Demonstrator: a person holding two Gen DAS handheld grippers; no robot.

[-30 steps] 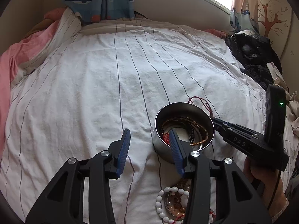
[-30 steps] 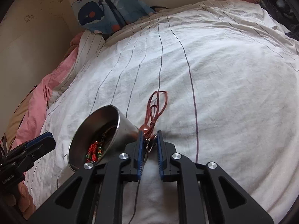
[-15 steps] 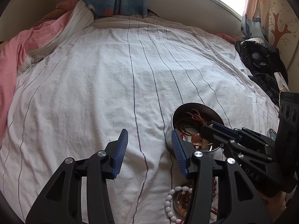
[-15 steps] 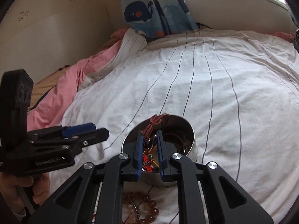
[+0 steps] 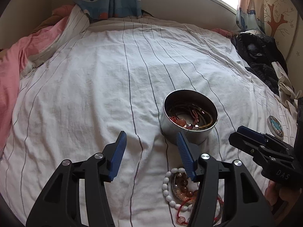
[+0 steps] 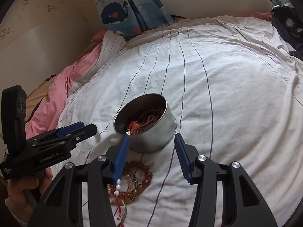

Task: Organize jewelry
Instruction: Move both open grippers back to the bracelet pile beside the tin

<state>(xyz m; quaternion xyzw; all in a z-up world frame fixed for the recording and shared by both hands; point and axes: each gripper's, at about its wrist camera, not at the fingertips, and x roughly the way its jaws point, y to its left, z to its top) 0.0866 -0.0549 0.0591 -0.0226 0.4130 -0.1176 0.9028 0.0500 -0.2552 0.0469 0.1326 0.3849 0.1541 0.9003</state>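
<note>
Jewelry (image 5: 191, 120) piled in metal tin (image 5: 189, 134); bead bracelets (image 6: 132, 181) beside.

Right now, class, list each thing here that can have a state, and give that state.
Tin: upright, lidless, cords and beads inside.
Lid: off, flat on the sheet.
Bracelets: heaped on the sheet beside the tin.
Left tongs: open, empty.
Right tongs: open, empty.

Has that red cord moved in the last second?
Yes. A second ago it lay on the sheet beyond the tin, pinched by the right gripper. Now the red cord is coiled inside the tin, and that gripper is open.
</note>
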